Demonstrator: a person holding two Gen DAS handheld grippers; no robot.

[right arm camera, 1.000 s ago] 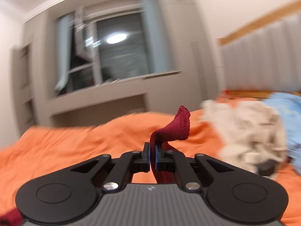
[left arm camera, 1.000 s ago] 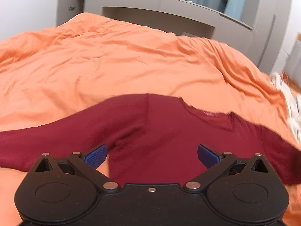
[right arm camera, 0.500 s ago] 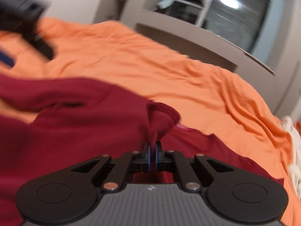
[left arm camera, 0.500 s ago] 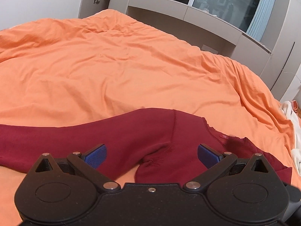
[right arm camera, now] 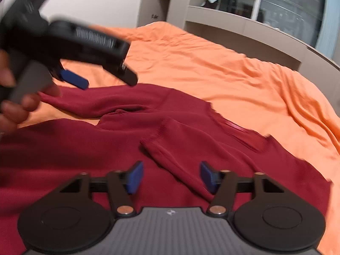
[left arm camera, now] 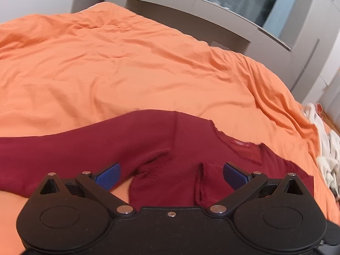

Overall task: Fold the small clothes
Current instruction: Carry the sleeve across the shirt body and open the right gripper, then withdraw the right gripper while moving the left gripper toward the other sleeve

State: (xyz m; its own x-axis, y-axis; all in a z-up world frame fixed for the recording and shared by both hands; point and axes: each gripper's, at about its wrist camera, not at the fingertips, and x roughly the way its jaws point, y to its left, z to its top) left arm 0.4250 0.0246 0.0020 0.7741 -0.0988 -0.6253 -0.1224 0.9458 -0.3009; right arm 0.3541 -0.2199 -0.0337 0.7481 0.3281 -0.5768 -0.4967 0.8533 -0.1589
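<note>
No legible text anywhere. White lettering on the left hand-held gripper (right arm camera: 74, 78) body is too blurred to read; neck label on maroon shirt (left arm camera: 241, 143) too small.

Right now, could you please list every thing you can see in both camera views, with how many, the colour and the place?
long-sleeved top: one, dark red, spread on the bed; right sleeve folded in over the chest, left sleeve stretched out sideways.
bedcover: one, orange, wrinkled, under the top.
pile of clothes: one, whitish, at the bed's far right edge.
built-in cabinet: one, grey-beige, behind the bed.
window: one, dark, with a lamp's reflection, above the cabinet.
curtain: light blue, beside the window.
left hand-held gripper: one, black with blue pads, open, above the top's left armpit.
right hand-held gripper: one, black and grey, blue pads, open, over the folded sleeve.
</note>
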